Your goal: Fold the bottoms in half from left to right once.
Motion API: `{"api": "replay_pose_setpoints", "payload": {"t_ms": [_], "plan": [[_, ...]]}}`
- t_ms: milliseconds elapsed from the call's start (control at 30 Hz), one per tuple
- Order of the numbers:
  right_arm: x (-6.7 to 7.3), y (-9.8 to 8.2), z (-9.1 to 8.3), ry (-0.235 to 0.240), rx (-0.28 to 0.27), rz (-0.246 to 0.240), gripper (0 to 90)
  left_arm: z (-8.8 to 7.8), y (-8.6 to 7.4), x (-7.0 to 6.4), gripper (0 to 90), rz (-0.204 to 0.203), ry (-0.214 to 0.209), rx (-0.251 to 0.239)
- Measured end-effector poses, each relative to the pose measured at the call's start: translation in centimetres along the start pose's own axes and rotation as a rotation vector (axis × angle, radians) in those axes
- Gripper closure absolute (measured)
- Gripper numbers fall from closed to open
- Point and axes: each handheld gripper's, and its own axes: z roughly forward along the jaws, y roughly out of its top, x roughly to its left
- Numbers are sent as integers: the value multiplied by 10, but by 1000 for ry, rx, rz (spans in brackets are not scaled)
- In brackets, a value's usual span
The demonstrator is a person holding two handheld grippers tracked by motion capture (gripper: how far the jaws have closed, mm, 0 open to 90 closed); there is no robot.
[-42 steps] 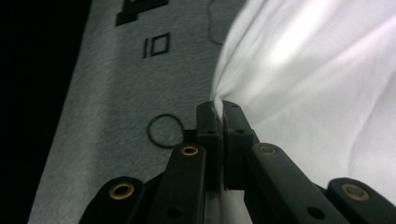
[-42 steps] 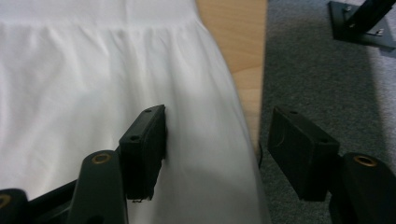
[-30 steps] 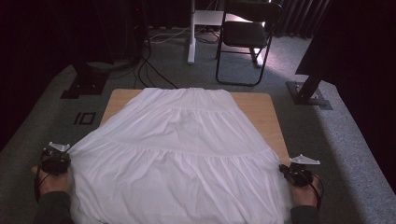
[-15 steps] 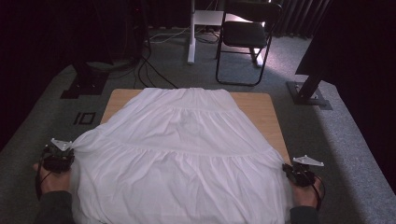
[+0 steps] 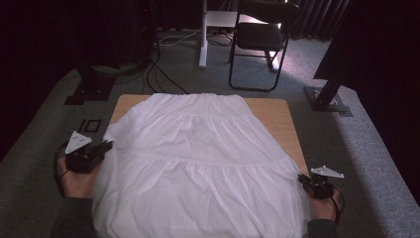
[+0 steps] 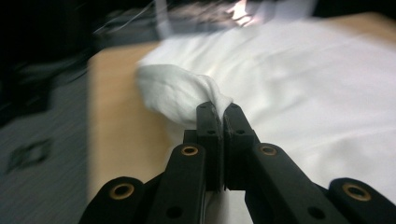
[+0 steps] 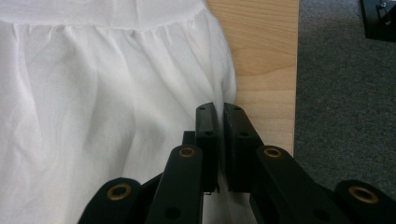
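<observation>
Left gripper [image 5: 101,148] is clamping the skirt [image 5: 198,163] edge, bunching it for folding; right gripper [image 5: 306,184] is pinching the opposite hem, anchoring it on the table [image 5: 282,119].

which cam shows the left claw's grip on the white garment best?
Left gripper view: left claw shut on a bunched corner of the white tiered cotton garment. High view gives the whole spread garment, the pinch tiny. Right gripper view shows its gathered hem.

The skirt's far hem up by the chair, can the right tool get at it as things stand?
Probably not: the right tool is shut on the skirt at its near corner, so it would have to let go first.
</observation>
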Motion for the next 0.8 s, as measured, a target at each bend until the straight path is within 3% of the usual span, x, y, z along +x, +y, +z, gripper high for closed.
{"api": "replay_pose_setpoints", "payload": {"t_ms": [100, 200, 267, 300, 333, 367, 400, 433, 533, 600, 700, 800], "plan": [[0, 0, 0, -1, 1, -1, 849, 8, 26, -36, 882, 64, -115, -46], [0, 0, 0, -1, -2, 0, 849, 20, 53, -81, 883, 140, -248, -89], [0, 0, 0, 0, -3, 0, 850, 29, 70, -116, 883, 189, -358, -118], [0, -1, 0, 0, -3, 1, 850, 36, 79, -140, 883, 212, -438, -131], [0, -1, 0, 0, -4, 2, 850, 40, 83, -155, 883, 228, -484, -136], [0, -1, 0, 0, -4, 2, 850, 40, 83, -155, 883, 228, -484, -136], [0, -1, 0, -1, -4, 3, 850, 54, 88, -200, 883, 274, -620, -130], [0, 0, 0, -3, -3, 2, 851, 63, 86, -220, 883, 308, -659, -108], [1, 0, 0, -8, -4, 1, 851, 94, 70, -267, 882, 375, -712, -10], [2, 0, 0, -13, 1, 1, 851, 116, 53, -283, 880, 384, -732, 48], [4, 2, 0, -33, 17, 4, 822, 143, 34, -288, 815, 320, -769, 119], [12, 7, -2, -75, 26, -11, 642, 148, 28, -278, 614, 288, -729, 123]]}}
